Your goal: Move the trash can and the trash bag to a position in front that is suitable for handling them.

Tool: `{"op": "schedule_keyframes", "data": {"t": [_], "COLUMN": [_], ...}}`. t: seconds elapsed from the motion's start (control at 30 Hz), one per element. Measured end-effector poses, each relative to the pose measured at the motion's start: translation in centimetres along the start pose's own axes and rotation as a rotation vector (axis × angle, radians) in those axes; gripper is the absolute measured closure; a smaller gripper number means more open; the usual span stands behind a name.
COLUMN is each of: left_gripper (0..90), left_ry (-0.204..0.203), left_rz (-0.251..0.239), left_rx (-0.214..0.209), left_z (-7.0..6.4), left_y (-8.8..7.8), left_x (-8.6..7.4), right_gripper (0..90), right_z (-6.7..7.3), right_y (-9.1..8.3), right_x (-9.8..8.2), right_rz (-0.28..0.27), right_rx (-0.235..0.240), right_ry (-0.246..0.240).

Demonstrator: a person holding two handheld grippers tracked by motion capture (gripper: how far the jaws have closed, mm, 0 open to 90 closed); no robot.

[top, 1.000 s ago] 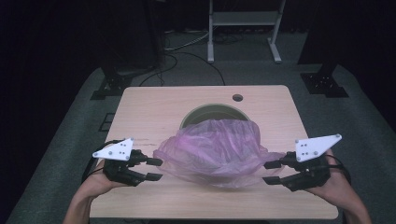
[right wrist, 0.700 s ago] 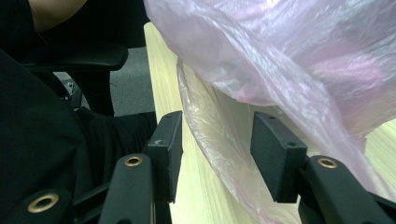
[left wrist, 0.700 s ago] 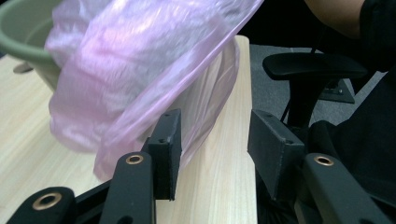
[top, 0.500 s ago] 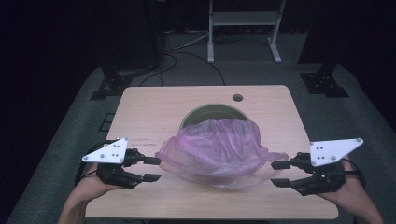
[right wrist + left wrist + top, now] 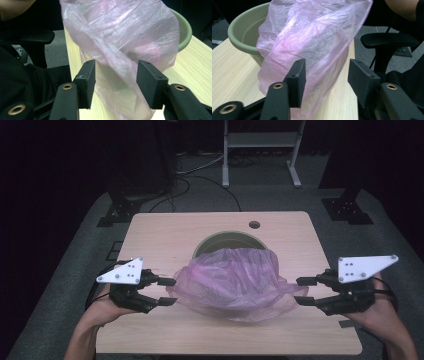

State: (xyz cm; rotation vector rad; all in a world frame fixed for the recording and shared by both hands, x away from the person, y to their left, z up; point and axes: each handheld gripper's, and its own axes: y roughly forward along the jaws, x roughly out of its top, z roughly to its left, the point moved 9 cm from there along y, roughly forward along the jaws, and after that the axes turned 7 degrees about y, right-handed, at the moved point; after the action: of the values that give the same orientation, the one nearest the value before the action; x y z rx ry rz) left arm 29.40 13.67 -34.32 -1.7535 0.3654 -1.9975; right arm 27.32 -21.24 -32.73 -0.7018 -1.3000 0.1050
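Note:
A crumpled pink plastic bag point(image 5: 235, 282) lies over the near side of a green bin point(image 5: 220, 240) on the wooden table point(image 5: 165, 235). My left gripper point(image 5: 170, 291) is at the bag's left edge and my right gripper point(image 5: 300, 291) at its right edge, both pointing inward. Both have just been opening. In the left gripper view the bag point(image 5: 312, 45) hangs loose between the jaws of my left gripper point(image 5: 325, 75), with no pad pressing on it. In the right gripper view the bag point(image 5: 120, 42) likewise hangs free between the jaws of my right gripper point(image 5: 116, 75).
The bin's green rim point(image 5: 242, 32) stands uncovered on its far side. A small round hole point(image 5: 254, 225) sits near the table's back edge. A black chair armrest point(image 5: 387, 41) is just beyond the table's near edge. Metal stand legs point(image 5: 260, 150) rise behind the table.
Both grippers have drawn slightly outward from the bag and risen a little, and their jaws stand wider apart. The bag has stayed draped over the bin.

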Motion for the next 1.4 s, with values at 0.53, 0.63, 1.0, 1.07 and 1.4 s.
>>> {"op": "schedule_keyframes", "data": {"t": [0.53,0.63,1.0,1.07,1.4], "left_gripper": [45.3,59.7,88.7,89.1,89.5], "left_ry": [0.028,0.027,-0.040,-0.053,-0.168], "left_rz": [0.083,0.073,-0.031,-0.030,-0.037], "left_rx": [0.030,0.044,0.138,0.159,0.236], "left_z": [2.2,2.5,6.2,7.4,12.5], "left_y": [2.9,2.7,2.4,2.7,4.8], "left_x": [-1.4,-1.4,0.4,0.6,-1.0], "right_gripper": [43.6,44.8,88.9,89.1,89.7], "right_z": [-1.1,-1.2,-4.0,-4.9,-10.6], "right_y": [3.8,3.9,4.5,4.9,7.1], "right_x": [-0.3,-0.6,1.3,1.8,2.3], "right_rz": [0.074,0.085,0.022,0.008,-0.041], "right_rx": [0.035,0.025,0.022,0.022,-0.064], "right_ry": [-0.064,-0.064,0.111,0.136,0.305]}}
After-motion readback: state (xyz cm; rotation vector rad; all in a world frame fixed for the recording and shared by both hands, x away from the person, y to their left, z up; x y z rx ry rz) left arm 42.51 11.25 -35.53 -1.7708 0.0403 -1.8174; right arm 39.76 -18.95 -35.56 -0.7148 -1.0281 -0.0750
